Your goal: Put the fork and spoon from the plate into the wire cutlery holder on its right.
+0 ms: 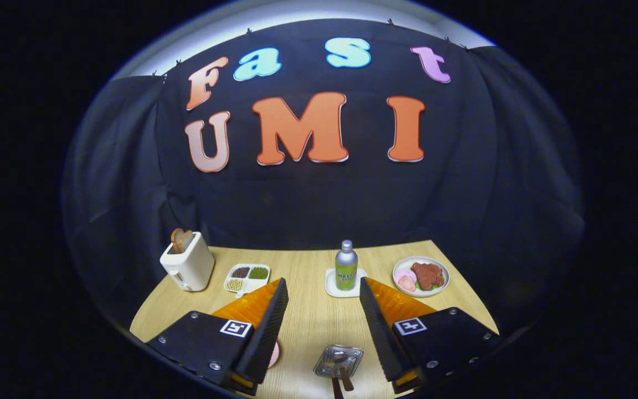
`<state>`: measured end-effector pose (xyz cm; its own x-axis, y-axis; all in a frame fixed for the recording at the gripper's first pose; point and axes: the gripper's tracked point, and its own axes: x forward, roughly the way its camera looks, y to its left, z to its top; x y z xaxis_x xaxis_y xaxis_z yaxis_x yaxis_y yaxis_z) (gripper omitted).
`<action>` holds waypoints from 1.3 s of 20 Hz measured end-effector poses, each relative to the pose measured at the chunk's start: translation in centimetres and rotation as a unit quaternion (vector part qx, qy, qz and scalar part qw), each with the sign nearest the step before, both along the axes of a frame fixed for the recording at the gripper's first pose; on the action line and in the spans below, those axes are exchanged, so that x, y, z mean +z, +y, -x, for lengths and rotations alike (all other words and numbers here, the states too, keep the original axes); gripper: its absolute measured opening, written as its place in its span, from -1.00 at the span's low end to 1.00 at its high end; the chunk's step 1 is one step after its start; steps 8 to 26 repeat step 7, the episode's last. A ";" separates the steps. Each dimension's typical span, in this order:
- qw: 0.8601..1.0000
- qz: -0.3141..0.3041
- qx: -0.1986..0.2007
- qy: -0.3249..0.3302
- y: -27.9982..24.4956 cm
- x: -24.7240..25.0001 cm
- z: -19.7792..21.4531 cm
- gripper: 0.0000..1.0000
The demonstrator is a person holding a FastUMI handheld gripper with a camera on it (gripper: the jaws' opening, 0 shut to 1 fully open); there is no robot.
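1. Gripper hangs above the bench, jaws wide apart and empty, presumably readying a descent.
2. Plate lies between them, spoon resting on it.
3. Fork indistinguishable.

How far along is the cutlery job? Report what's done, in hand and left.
Done: nothing visible yet. The cutlery still lies on the small metal plate, on the wooden table between the fingers. In hand: nothing; the hand-held gripper is open above the plate, gripping nothing. Left: picking up both pieces and placing them in the holder.
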<state>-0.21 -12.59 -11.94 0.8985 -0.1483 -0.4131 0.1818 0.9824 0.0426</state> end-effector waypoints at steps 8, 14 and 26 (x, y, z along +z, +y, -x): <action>0.994 0.029 0.027 -0.105 1.7 6.0 -0.1 0.72; 0.994 0.029 0.027 -0.105 1.7 6.0 -0.1 0.72; 0.994 0.029 0.027 -0.105 1.7 6.0 -0.1 0.72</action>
